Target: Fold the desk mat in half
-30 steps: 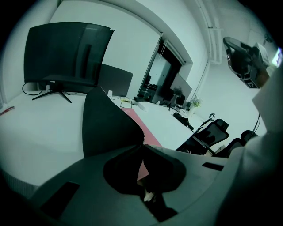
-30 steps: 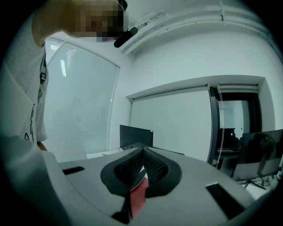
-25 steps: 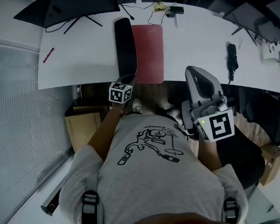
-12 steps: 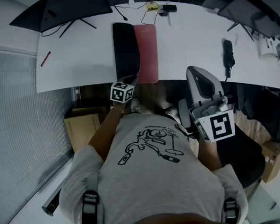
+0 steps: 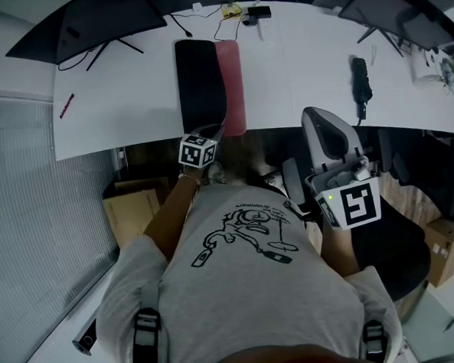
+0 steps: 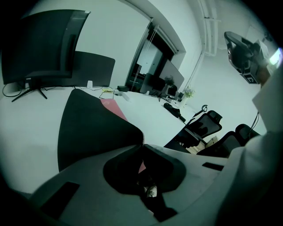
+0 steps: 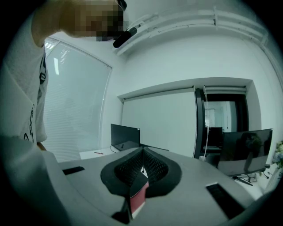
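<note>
Head view is filled at the bottom by the person's grey printed T-shirt. A brown cardboard box sits on the floor to the person's left. The right gripper is held in the air on the person's right, short of the bench edge and well apart from the mat, with its black-and-white marker cube facing up. In the right gripper view its jaws are pressed together at the tips and point at a white wall. A small red-and-dark flap shows in the hollow behind the tips, and I cannot tell what it is. The left gripper is at the near edge of the curved white bench. Its jaws pinch the near corner of the rectangular desk mat, which has a black underside and a dull red top. In the left gripper view the black sheet rises from the closed tips along a stitched edge. The mat's left part is turned over so its black side faces up, and a narrow red strip stays uncovered along the right. A thin red pen lies well to the left of the mat. A long black object lies well to its right. A black monitor and loose cables stand at the far edge.
</note>
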`<control>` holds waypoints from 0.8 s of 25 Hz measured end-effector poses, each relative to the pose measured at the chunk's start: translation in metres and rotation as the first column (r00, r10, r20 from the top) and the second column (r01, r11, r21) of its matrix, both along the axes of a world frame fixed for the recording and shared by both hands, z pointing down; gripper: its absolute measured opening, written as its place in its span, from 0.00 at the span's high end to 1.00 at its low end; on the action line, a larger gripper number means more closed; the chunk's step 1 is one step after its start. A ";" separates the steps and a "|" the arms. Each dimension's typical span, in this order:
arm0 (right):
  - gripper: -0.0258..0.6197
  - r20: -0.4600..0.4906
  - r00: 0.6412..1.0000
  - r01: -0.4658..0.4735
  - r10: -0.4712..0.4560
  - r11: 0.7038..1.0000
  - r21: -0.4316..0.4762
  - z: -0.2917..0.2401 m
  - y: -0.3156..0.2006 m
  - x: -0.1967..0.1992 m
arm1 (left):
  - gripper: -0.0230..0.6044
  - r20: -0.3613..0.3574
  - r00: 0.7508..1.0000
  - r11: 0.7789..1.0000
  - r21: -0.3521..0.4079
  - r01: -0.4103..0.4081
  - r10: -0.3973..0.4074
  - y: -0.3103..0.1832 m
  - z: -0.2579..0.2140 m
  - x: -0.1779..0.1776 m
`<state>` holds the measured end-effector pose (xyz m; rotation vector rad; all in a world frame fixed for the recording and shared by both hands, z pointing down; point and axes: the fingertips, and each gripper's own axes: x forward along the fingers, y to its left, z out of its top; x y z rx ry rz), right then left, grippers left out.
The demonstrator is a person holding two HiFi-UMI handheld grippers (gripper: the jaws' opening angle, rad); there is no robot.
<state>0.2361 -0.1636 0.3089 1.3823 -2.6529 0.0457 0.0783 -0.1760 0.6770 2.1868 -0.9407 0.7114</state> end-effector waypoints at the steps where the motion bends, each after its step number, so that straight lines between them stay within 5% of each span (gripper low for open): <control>1: 0.95 -0.001 1.000 -0.004 0.004 1.000 -0.001 0.000 0.000 0.003 | 0.91 -0.001 1.000 1.000 -0.001 -0.005 0.005 0.000 0.000 0.004; 20: 0.95 -0.010 0.998 -0.057 0.057 0.998 -0.018 0.006 0.000 0.041 | 0.91 0.039 0.991 0.992 -0.034 -0.123 0.124 0.007 0.019 0.056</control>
